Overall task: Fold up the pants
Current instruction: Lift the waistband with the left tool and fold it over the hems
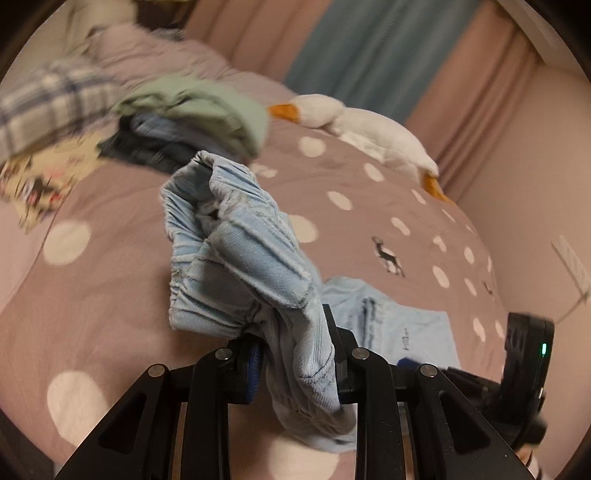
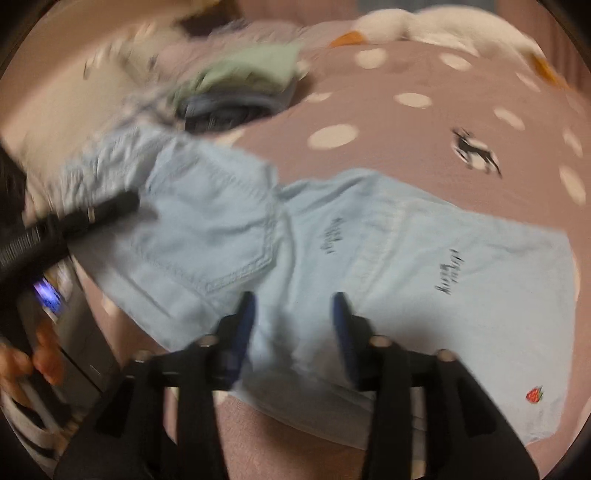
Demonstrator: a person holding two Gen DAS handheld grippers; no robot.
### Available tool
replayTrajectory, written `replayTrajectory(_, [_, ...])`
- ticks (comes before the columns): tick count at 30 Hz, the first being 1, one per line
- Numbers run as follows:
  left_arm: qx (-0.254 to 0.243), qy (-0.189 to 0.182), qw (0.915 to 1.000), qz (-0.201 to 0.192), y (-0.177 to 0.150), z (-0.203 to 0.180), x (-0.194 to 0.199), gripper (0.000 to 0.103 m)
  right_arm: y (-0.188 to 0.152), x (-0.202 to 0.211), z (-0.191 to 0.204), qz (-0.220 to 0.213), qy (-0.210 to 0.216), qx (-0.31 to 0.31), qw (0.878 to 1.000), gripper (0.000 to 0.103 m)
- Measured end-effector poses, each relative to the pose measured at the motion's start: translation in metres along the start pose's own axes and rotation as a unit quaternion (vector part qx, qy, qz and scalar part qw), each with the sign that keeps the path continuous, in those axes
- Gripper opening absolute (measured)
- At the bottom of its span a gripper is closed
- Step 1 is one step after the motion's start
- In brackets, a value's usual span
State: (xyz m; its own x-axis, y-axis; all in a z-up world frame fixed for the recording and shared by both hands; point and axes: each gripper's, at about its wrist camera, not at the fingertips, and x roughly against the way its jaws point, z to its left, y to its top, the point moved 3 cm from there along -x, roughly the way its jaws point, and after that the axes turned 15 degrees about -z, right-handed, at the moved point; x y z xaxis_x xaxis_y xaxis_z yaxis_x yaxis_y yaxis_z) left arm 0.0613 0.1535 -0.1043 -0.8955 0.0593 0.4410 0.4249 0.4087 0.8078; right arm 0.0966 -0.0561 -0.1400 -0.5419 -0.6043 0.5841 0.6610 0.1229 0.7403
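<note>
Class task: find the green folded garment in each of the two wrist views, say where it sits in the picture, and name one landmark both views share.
Left wrist view: the green garment is upper left of centre, on top of a clothes pile on the bed.
Right wrist view: the green garment is near the top, left of centre, blurred, on the same pile.
Shared landmark: the white goose toy, to the garment's right in both.

- Left black two-finger gripper: jaws closed tight on a bunched fold of the light blue corduroy pants, cloth lifted.
- Right black two-finger gripper: blue-padded jaws apart, pressing nothing, above the cloth.
- Person's hand: wrapped round the left gripper's handle.
</note>
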Motion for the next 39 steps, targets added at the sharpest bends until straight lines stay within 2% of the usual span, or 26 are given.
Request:
replayTrajectory(1, [-0.012,-0.005,0.9999,-0.001,0.001,-0.009,-0.001,0.025,0.002,0.007,-0.016,-0.012,0.014,-0.045,0.999,0.060])
replayTrajectory(5, [-0.065,-0.026,0.9976,0.000,-0.001,-0.045,-0.009,0.025,0.000,0.020,-0.062,-0.032,0.036,-0.166,0.985,0.061])
replayTrajectory(8, [-0.108,-0.045,0.9931,0.012,-0.007,-0.076,-0.019,0.025,0.000,0.027,-0.080,-0.044,0.031,-0.197,0.979,0.061])
replayTrajectory(10, [-0.134,-0.060,0.9888,0.028,-0.015,-0.095,-0.029,0.025,0.002,0.033,-0.088,-0.057,0.045,-0.227,0.971,0.062])
replayTrajectory(12, [-0.155,-0.070,0.9846,0.041,-0.024,-0.109,-0.039,0.025,0.004,0.038,-0.096,-0.072,0.084,-0.277,0.955,0.063])
replayTrajectory(14, [-0.174,-0.083,0.9791,0.065,-0.038,-0.125,-0.053,0.027,0.006,0.039,-0.105,-0.080,0.124,-0.327,0.933,0.074])
replayTrajectory(16, [-0.186,-0.092,0.9735,0.097,-0.058,-0.136,-0.068,0.040,0.003,0.034,-0.117,-0.086,0.160,-0.394,0.901,0.075])
replayTrajectory(17, [-0.189,-0.093,0.9712,0.110,-0.068,-0.139,-0.076,0.044,0.002,0.032,-0.119,-0.088,0.170,-0.410,0.892,0.075])
replayTrajectory(19, [-0.194,-0.087,0.9677,0.135,-0.085,-0.138,-0.087,0.057,-0.004,0.026,-0.128,-0.094,0.181,-0.451,0.869,0.075])
replayTrajectory(23, [-0.195,-0.096,0.9651,0.147,-0.094,-0.135,-0.084,0.060,-0.023,0.025,-0.146,-0.092,0.179,-0.517,0.832,0.074])
replayTrajectory(25, [-0.174,-0.112,0.9667,0.151,-0.091,-0.128,-0.077,0.060,-0.026,0.029,-0.149,-0.103,0.192,-0.532,0.818,0.075])
replayTrajectory(28, [-0.154,-0.116,0.9693,0.152,-0.088,-0.120,-0.068,0.060,-0.021,0.038,-0.144,-0.114,0.198,-0.534,0.814,0.084])
replayTrajectory(29, [-0.151,-0.116,0.9699,0.152,-0.087,-0.119,-0.064,0.060,-0.021,0.042,-0.142,-0.110,0.195,-0.530,0.818,0.084])
replayTrajectory(31, [-0.140,-0.121,0.9711,0.150,-0.084,-0.117,-0.056,0.060,-0.013,0.040,-0.129,-0.080,0.162,-0.500,0.847,0.084])
replayTrajectory(33, [-0.136,-0.123,0.9717,0.149,-0.083,-0.114,-0.046,0.060,-0.006,0.041,-0.116,-0.067,0.149,-0.474,0.865,0.084])
replayTrajectory(36, [-0.143,-0.119,0.9710,0.150,-0.084,-0.110,-0.037,0.060,0.009,0.046,-0.108,-0.072,0.134,-0.450,0.880,0.084])
replayTrajectory(39, [-0.131,-0.107,0.9746,0.147,-0.082,-0.098,-0.032,0.060,0.017,0.050,-0.103,-0.062,0.124,-0.432,0.891,0.084])
